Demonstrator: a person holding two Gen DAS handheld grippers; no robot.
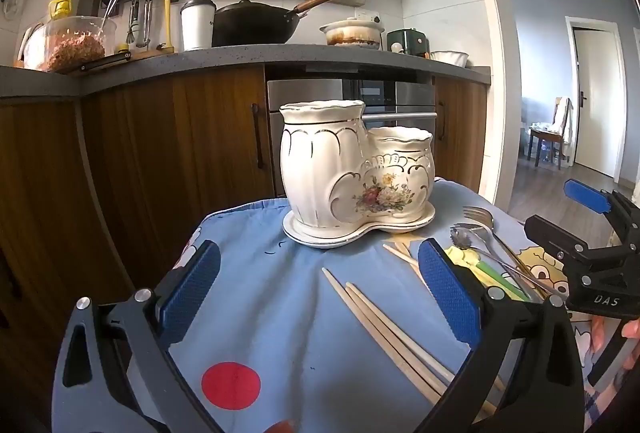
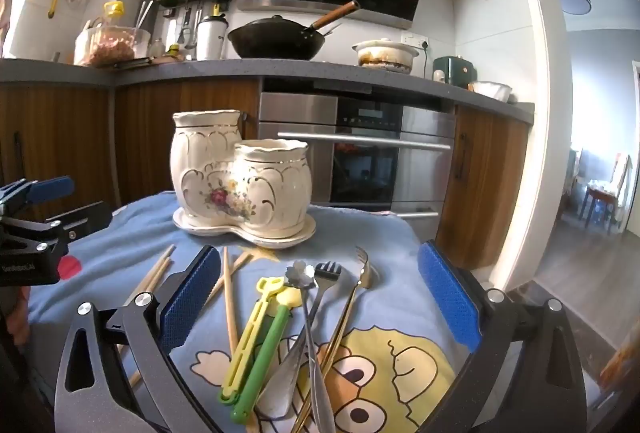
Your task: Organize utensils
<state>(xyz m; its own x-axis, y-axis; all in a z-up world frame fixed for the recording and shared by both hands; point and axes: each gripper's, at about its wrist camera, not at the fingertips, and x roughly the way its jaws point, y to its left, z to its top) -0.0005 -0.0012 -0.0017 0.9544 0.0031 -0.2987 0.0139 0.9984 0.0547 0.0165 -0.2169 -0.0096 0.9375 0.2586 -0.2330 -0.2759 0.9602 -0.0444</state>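
A white ceramic double-cup utensil holder (image 1: 352, 173) with gold trim and a flower print stands on a blue cartoon cloth (image 1: 280, 293); both cups look empty. It also shows in the right wrist view (image 2: 240, 181). Wooden chopsticks (image 1: 384, 325) lie between the jaws of my open left gripper (image 1: 320, 293). My open right gripper (image 2: 320, 297) hovers over a pile: a yellow and green plastic utensil (image 2: 256, 337), a flower-headed spoon (image 2: 300, 273), a dark fork (image 2: 326, 273), a gold-handled fork (image 2: 356, 285) and chopsticks (image 2: 228, 301).
The cloth-covered surface ends just behind the holder, with wooden cabinets (image 1: 160, 153) and a steel oven (image 2: 360, 161) beyond. A counter (image 1: 240, 53) holds a wok, pots and jars. A doorway opens to the right (image 2: 600, 193).
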